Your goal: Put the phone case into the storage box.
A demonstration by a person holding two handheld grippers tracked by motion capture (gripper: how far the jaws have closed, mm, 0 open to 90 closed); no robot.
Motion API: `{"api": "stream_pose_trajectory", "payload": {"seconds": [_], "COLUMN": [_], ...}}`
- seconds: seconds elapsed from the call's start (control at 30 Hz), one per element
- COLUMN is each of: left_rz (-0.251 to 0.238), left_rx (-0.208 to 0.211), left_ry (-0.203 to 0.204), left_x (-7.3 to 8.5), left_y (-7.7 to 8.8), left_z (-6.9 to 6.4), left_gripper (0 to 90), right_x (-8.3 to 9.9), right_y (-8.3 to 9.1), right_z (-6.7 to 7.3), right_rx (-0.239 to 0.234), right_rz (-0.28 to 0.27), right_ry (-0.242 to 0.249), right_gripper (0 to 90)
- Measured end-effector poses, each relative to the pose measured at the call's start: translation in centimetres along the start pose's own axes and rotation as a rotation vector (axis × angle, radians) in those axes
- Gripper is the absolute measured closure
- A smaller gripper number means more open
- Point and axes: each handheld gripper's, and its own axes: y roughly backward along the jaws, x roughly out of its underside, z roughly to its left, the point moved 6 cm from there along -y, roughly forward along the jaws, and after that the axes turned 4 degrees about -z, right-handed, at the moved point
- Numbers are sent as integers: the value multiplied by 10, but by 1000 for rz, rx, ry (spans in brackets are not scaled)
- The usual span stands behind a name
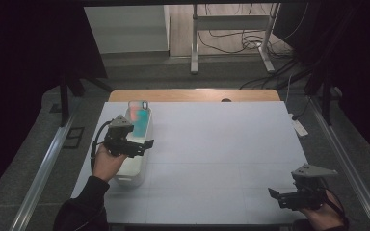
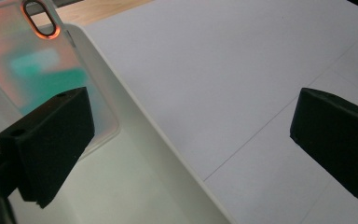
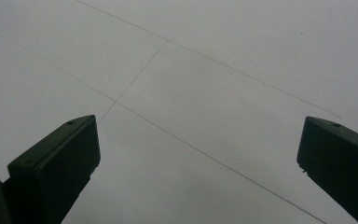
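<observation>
Two grippers, both with jaws spread and holding nothing. The left gripper (image 1: 134,144) hovers over a white tray (image 1: 136,179) at the table's (image 1: 221,144) left edge — long axis running from 6 to 12 o'clock. Inside lies a clear phone case (image 2: 46,70), camera cutout toward 12 o'clock. The right gripper (image 1: 282,196) waits near the front right corner — wide bare tabletop lies between them.

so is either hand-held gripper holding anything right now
No. The left hand-held gripper hangs open over the white tray by the phone case; the right hand-held gripper is open too.
</observation>
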Motion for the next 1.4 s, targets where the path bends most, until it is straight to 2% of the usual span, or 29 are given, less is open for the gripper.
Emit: {"api": "stream_pose_trajectory", "payload": {"seconds": [0.73, 1.4], "left_rz": [-22, -37], "left_rx": [14, 13], "left_ry": [-16, -35], "left_x": [10, 20], "left_y": [16, 30], "left_z": [-20, -31], "left_gripper": [7, 9], "right_x": [0, 0], "right_y": [0, 0], "right_z": [0, 0], "right_rx": [0, 2], "right_rz": [2, 4], "right_ry": [2, 2], "right_gripper": [0, 0]}}
